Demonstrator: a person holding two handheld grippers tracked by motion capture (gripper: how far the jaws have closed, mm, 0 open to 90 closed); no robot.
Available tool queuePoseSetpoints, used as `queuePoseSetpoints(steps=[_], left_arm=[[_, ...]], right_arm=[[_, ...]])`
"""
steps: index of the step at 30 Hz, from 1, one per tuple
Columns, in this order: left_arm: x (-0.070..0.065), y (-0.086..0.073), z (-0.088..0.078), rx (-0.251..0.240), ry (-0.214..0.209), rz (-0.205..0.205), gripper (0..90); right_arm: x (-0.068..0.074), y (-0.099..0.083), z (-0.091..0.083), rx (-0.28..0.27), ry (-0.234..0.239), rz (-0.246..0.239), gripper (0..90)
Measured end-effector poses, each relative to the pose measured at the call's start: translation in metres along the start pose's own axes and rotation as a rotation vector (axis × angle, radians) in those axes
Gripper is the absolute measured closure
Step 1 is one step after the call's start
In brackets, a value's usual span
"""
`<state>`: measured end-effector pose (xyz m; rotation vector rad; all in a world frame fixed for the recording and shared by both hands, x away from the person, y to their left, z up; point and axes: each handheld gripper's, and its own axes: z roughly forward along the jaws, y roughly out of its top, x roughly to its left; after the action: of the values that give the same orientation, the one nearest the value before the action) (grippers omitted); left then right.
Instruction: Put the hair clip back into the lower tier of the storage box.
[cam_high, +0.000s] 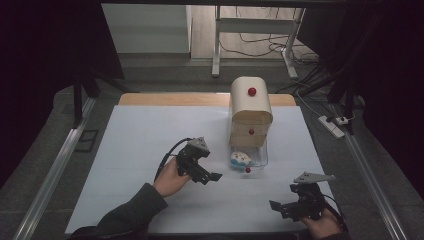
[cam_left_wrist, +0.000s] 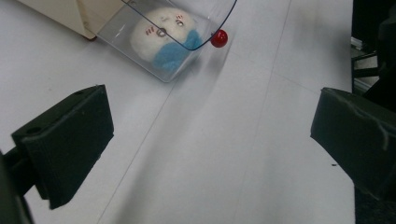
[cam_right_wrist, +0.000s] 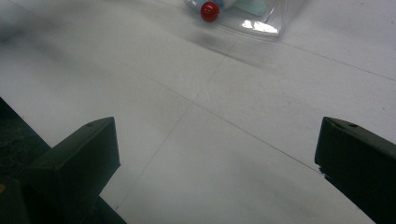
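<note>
A small wooden cabinet (cam_high: 251, 105) with a rounded top and red knobs stands at the back middle of the white table (cam_high: 145, 140). Its clear bottom drawer (cam_high: 260, 155) is pulled out toward me, and a white and blue plush toy (cam_high: 240, 159) lies inside. The drawer's red knob (cam_high: 247, 170) faces forward. My left gripper (cam_high: 207, 170) is open, just left of the drawer, holding nothing. The left gripper view has the plush toy (cam_left_wrist: 161, 32) and the knob (cam_left_wrist: 219, 38) ahead of its wide jaws. Near the front right edge, my right gripper (cam_high: 286, 197) is open and empty, with the knob (cam_right_wrist: 209, 11) far ahead.
Metal rails run along both sides of the table. A power strip (cam_high: 332, 126) lies on the floor at the right, and a white frame (cam_high: 217, 45) with cables stands behind the table.
</note>
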<state>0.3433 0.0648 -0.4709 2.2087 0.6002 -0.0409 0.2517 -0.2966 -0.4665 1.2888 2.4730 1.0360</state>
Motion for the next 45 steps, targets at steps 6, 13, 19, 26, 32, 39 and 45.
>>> queuePoseSetpoints(steps=[6, 13, 19, 26, 32, 39, 45], left_arm=[[0.000, -0.006, -0.006, -0.008, -0.008, -0.014, 0.0], [-0.001, -0.012, -0.012, -0.006, -0.014, -0.022, 0.0], [-0.003, -0.020, -0.019, -0.012, -0.017, -0.033, 0.0], [-0.002, -0.028, -0.027, -0.018, -0.016, -0.046, 0.0], [-0.003, -0.035, -0.034, -0.019, -0.013, -0.054, 0.0], [-0.004, -0.044, -0.044, -0.033, -0.014, -0.067, 0.0], [-0.006, -0.051, -0.053, -0.049, -0.013, -0.087, 0.0]], right_arm=[[0.000, 0.000, 0.000, 0.000, 0.000, 0.000, 0.0], [0.000, 0.000, 0.000, -0.002, 0.001, 0.000, 0.0], [0.000, 0.000, 0.000, -0.003, 0.001, -0.001, 0.0], [0.000, 0.000, 0.000, -0.003, 0.001, -0.001, 0.0], [0.000, 0.000, 0.000, -0.003, 0.001, -0.001, 0.0], [0.000, 0.000, 0.000, -0.005, 0.003, 0.000, 0.0], [0.000, 0.000, 0.000, -0.003, 0.001, -0.006, 0.0]])
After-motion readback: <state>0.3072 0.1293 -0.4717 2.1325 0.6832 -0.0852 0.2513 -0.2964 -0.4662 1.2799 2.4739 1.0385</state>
